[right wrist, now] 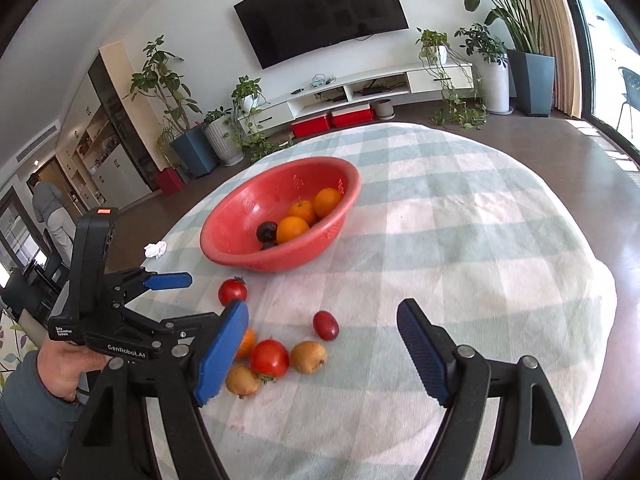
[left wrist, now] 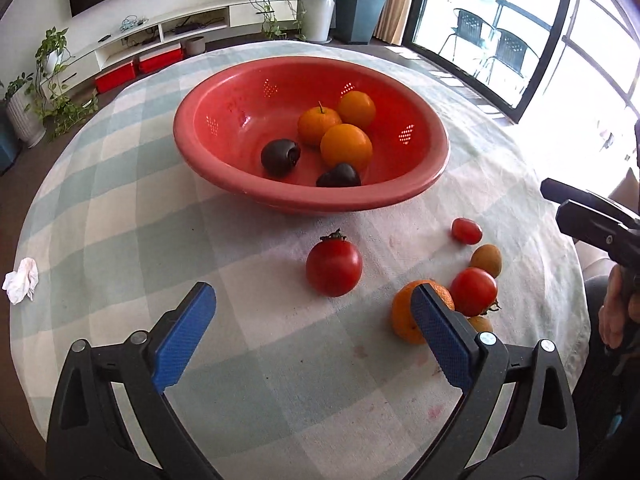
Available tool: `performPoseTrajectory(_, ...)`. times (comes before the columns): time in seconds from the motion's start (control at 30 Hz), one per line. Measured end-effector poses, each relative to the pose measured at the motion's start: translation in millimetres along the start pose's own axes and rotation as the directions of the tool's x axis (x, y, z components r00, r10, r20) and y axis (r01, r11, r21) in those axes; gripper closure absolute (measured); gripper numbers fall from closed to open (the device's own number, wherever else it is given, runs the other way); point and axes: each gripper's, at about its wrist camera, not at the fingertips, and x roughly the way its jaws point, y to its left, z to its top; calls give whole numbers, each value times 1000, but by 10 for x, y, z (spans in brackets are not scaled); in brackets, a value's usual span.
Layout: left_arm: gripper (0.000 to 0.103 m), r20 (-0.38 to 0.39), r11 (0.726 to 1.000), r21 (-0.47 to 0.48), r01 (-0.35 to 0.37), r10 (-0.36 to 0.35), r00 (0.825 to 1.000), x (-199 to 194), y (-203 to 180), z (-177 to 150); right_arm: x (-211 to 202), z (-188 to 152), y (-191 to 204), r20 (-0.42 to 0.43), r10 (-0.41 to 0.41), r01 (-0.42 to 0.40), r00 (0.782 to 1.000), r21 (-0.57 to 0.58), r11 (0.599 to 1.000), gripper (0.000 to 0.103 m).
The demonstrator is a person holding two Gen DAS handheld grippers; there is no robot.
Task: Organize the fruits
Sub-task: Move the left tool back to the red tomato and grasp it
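A living room with a wall-mounted television and potted plants frames a round worktop (left wrist: 120, 208) under a pale green-and-white checked cloth. A red perforated bowl (left wrist: 224, 168) at its centre holds three glossy oranges (left wrist: 346, 146) and two dark fruits (left wrist: 280, 157). Nearer, loose on the cloth, lie a large red tomato (left wrist: 334, 266), a small oval tomato (left wrist: 466, 231), another tomato (right wrist: 269, 358), an orange (left wrist: 404, 314) and two brownish fruits (right wrist: 308, 357). The left tool (left wrist: 312, 300) and the right tool (right wrist: 322, 320) both stand spread, holding nothing.
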Motion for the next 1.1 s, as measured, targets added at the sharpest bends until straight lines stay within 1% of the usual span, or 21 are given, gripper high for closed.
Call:
performPoseTrajectory(0.07, 4, 8, 1000, -13, -10, 10, 1000, 12, 18, 26, 4, -2, -63, 4, -15, 15, 1000, 21, 1000, 26)
performPoseTrajectory(0.17, 5, 5, 1000, -18, -7, 7, 1000, 45, 31, 55, -19, -15, -141, 25, -21, 20, 999, 47, 999, 27)
performPoseTrajectory(0.3, 5, 17, 999, -42, 11, -11, 1000, 28, 72, 135, 38, -50, -167, 5, -21, 21, 1000, 51, 998, 28)
performPoseTrajectory(0.33, 8, 12, 999, -46, 10, -9, 1000, 40, 79, 148, 41, -58, -160, 3, -20, 19, 1000, 45, 999, 29)
performPoseTrajectory(0.37, 15, 6, 999, -49, 14, -13, 1000, 63, 87, 165, 45, -62, -148, 3, -20, 20, 1000, 37, 999, 29)
performPoseTrajectory(0.4, 20, -3, 999, -51, 15, -15, 1000, 89, 93, 181, 52, -66, -138, 2, -21, 21, 1000, 31, 999, 29)
performPoseTrajectory(0.43, 27, -13, 999, -52, 15, -15, 1000, 118, 97, 193, 57, -72, -130, 0, -22, 22, 1000, 27, 999, 29)
performPoseTrajectory(0.47, 31, -20, 999, -51, 16, -17, 1000, 148, 98, 201, 62, -76, -125, -1, -23, 23, 1000, 24, 999, 30)
performPoseTrajectory(0.57, 40, -35, 999, -47, 21, -23, 999, 206, 76, 183, 61, -81, -124, -2, -24, 24, 1000, 22, 999, 31)
performPoseTrajectory(0.7, 42, -37, 1000, -31, 5, -6, 999, 248, 36, 170, 74, -85, -116, -7, -25, 25, 1000, 17, 1000, 32)
performPoseTrajectory(0.73, 48, -36, 1000, -29, 6, -7, 999, 251, 27, 177, 79, -86, -110, -8, -27, 27, 1000, 13, 1000, 33)
performPoseTrajectory(0.8, 55, -36, 1000, -18, 5, -5, 999, 256, 3, 175, 83, -90, -105, -9, -29, 29, 1000, 7, 1000, 34)
performPoseTrajectory(0.87, 69, -40, 1000, 9, -5, 6, 999, 265, -51, 178, 82, -90, -103, -8, -30, 30, 1000, 9, 1000, 35)
performPoseTrajectory(0.97, 69, -41, 999, 42, -22, 23, 999, 277, -123, 171, 86, -93, -98, -11, -30, 30, 1000, 11, 1000, 36)
performPoseTrajectory(1.1, 72, -34, 999, 43, -20, 22, 999, 265, -121, 160, 90, -103, -80, -13, -32, 32, 999, 5, 999, 36)
